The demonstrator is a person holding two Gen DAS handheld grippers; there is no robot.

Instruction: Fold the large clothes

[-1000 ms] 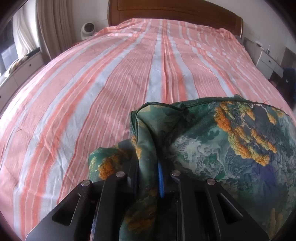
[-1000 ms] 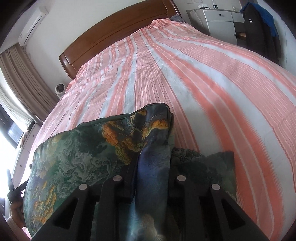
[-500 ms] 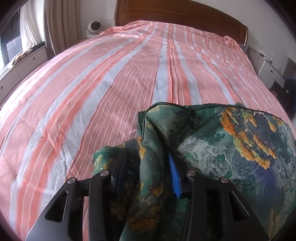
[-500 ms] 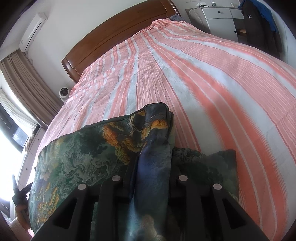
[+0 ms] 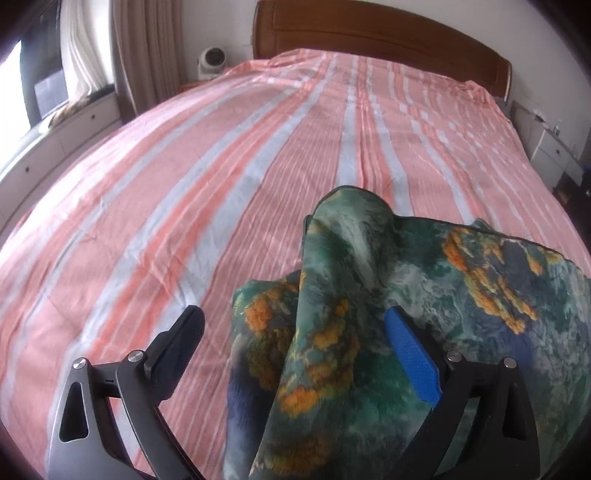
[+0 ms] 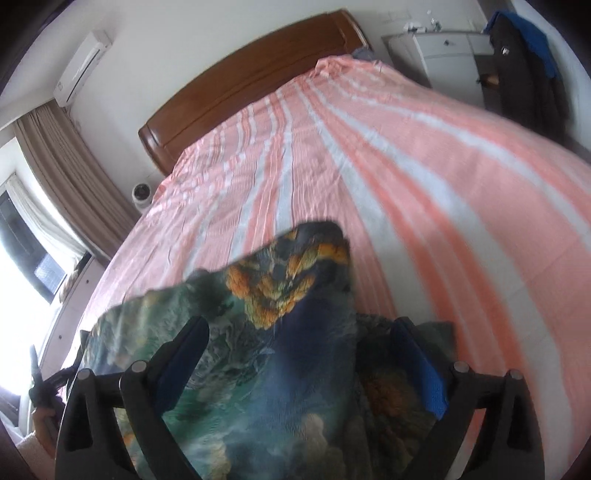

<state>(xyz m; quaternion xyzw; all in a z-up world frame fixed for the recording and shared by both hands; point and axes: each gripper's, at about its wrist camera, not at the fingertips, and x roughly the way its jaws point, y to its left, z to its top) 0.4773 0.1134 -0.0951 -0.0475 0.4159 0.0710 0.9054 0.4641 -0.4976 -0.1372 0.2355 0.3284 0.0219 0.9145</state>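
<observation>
The left gripper [image 5: 295, 343] is opening, its fingers released from the green garment [image 5: 332, 295] bunching between them. The right gripper [image 6: 299, 347] is opening likewise, cloth stretching toward twelve o'clock over the striped bed [image 6: 443, 184].

Between the spread jaws of the left gripper [image 5: 295, 328] lies a thin, soft printed cloth [image 5: 332, 295], green, blue and orange, with a faint sheen and loose folds. The gripper frames are matt black plastic with small shiny metal pins; one pad [image 5: 413, 354] is textured blue rubber. Beyond the jaws stretches a crinkled, matt cotton bedsheet [image 5: 221, 166], striped salmon and pale grey. Past it stands a polished, glossy brown wooden headboard [image 5: 369, 33]. The right gripper [image 6: 299, 339] shows the same finishes.
</observation>
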